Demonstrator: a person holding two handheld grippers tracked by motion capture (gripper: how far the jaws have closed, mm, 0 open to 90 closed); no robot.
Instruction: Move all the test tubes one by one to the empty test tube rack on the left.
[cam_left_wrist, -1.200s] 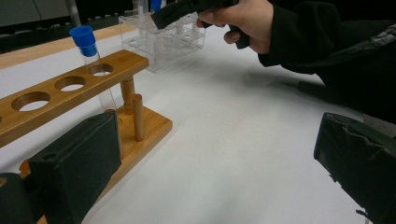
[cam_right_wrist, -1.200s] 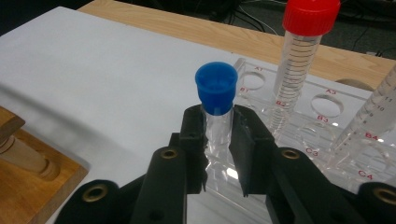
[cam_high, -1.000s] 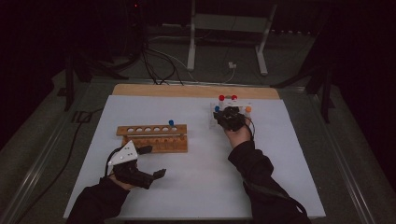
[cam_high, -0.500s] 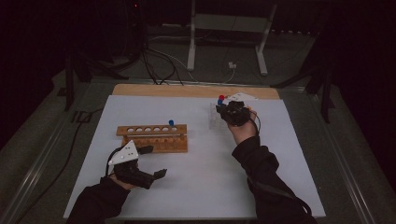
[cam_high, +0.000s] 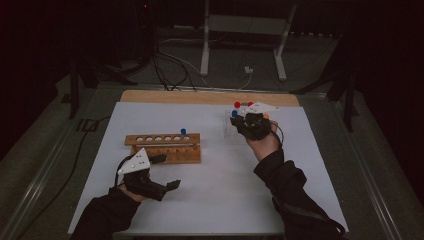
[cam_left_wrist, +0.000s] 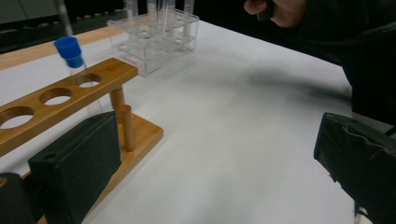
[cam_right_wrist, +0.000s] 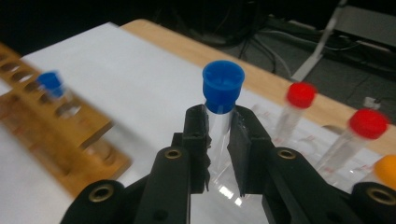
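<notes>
Midway through the transfer, the right gripper (cam_right_wrist: 218, 135) clamps a blue-capped tube (cam_right_wrist: 221, 100) above the clear rack (cam_left_wrist: 154, 39); next, carrying it to the wooden rack (cam_high: 165, 148). Left gripper (cam_high: 162, 172) waits open.

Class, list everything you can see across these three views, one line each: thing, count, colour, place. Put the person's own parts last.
Wooden rack: one, brown, table's left half.
Blue-capped tube in wooden rack: one, clear, end hole.
Clear plastic rack: one, transparent, table's far right.
Blue-capped tube: one, clear, gripped between right gripper's jaws.
Red-capped tubes: two, clear, in plastic rack.
Orange cap: one, beside red ones.
Table: one, white top, wooden far edge.
Left gripper: black, open, near wooden rack.
Right gripper: black, shut on tube.
</notes>
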